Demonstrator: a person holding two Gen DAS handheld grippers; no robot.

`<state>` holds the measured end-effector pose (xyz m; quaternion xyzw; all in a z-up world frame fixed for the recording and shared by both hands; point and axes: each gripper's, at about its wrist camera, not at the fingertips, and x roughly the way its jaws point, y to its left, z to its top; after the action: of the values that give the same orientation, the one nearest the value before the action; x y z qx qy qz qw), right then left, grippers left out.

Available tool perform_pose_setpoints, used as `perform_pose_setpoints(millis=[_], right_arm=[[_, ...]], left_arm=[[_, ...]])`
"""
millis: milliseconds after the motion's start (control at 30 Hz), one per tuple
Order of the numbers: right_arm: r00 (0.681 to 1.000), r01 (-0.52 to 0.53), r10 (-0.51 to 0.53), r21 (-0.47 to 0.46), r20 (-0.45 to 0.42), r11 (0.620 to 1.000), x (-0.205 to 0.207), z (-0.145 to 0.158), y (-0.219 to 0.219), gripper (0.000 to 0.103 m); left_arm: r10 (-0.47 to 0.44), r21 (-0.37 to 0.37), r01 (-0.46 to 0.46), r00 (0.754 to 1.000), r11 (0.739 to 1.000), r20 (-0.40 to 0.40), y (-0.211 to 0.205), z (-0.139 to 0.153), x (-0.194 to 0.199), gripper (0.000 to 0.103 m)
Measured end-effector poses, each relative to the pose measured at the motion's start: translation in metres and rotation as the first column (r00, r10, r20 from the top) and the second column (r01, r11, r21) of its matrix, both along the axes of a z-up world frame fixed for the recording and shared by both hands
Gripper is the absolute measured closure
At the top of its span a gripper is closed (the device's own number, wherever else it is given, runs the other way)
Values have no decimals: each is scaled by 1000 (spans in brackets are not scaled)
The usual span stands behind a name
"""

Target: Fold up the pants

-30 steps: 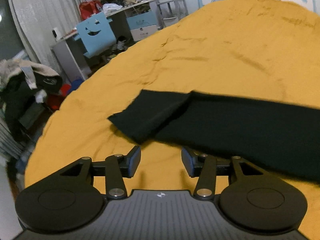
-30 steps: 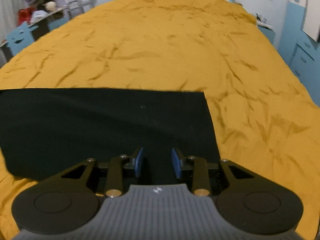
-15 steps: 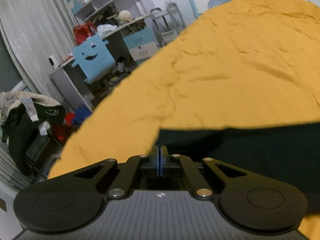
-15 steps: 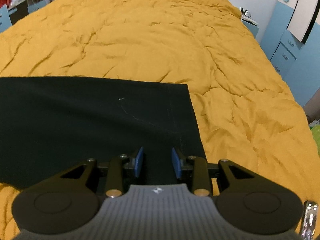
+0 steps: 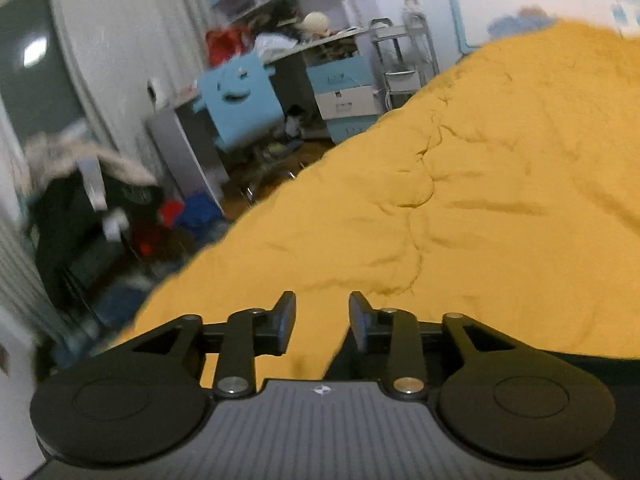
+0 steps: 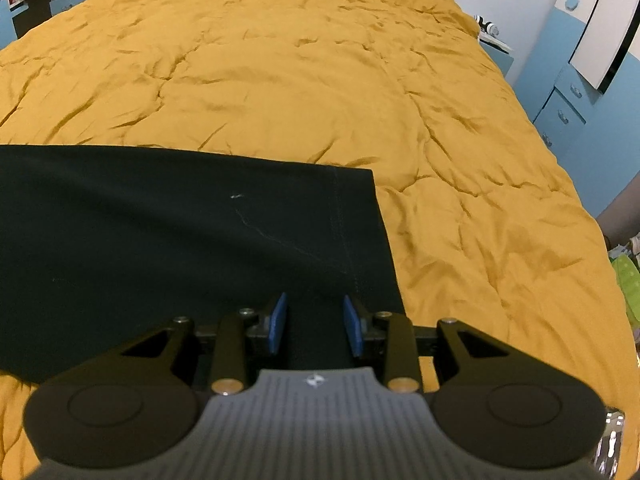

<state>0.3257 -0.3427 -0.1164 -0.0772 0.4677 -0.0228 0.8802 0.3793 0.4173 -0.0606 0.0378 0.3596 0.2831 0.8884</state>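
Left gripper (image 5: 322, 322): fingers spread apart with nothing between them, poised over the near edge of the bed; only yellow cloth shows in the gap.
Pants, left-wrist view: only a thin dark strip (image 5: 600, 368) runs along the bottom right, partly hidden behind the gripper body, so how that end lies cannot be told.
Room beyond the left edge: a blue chair back with a smiling face (image 5: 238, 104) stands by a cluttered desk (image 5: 320, 40); a heap of clothes (image 5: 80, 184) lies further left, blurred.
Bedspread (image 6: 280, 60): mustard yellow, quilted and creased, covering the whole bed; it is the wide flat surface that carries the folding.
Black pants (image 6: 180, 240): spread flat as a long band across the near side of the bed, running off the left of the right-wrist view. The square end with a stitched hem line (image 6: 344, 232) is at the right, its far edge straight, which suggests the legs are already laid one upon the other.
Right gripper (image 6: 314, 326): jaws parted and holding nothing, poised directly above the cloth just inside the hemmed end, probably because that end must be pinched and carried over for a lengthwise fold.
Blue cabinets (image 6: 568, 112): beside the bed at far right, well away from the work.
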Motion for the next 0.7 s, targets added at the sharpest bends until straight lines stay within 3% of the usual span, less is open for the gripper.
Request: perform_pose_setpoints(millis=[67,133,233,333,400,500,533,600,633,667,700], right_arm=[[1000,0,0,12,20,1000,-2,3,0,76],[999,-5,4,37,36,999,-5,7,1,76],[999,-23,21,61,47,998,-10,8,6,76],[997,-45,40,92,60,995,-13,10,12,76],[997,-52,45,104,66,993,-14,11,16,76],[996,-61,53,109,78,992,-18,15,20,76],[995,-63,54,112,80,992,-20,16,21,76],[995,-67,58,117,80,991,-23,17,21,76],[995,-68,59,118,79,991,-24,17,21,76],[995,-69,60,121,77,990,-24,16,20,76],[995,-69,60,125,75,990,-25,16,19,76]], left_arm=[[40,-120,-36,999,992,32,8,9,-22,49],[76,-253,-59,995,966,60,15,13,-44,42],[167,-454,-114,983,883,78,28,8,-76,39],[256,-619,-146,962,772,92,39,-10,-98,34],[305,-690,-161,948,706,90,44,-26,-105,34],[365,-726,-168,923,667,122,46,-42,-108,35],[379,-728,-169,915,665,134,47,-45,-107,42],[406,-741,-173,902,648,144,45,-49,-102,65],[422,-745,-188,897,640,136,45,-50,-99,88],[427,-747,-192,894,636,134,43,-48,-97,96],[424,-735,-188,894,651,146,37,-42,-96,96]])
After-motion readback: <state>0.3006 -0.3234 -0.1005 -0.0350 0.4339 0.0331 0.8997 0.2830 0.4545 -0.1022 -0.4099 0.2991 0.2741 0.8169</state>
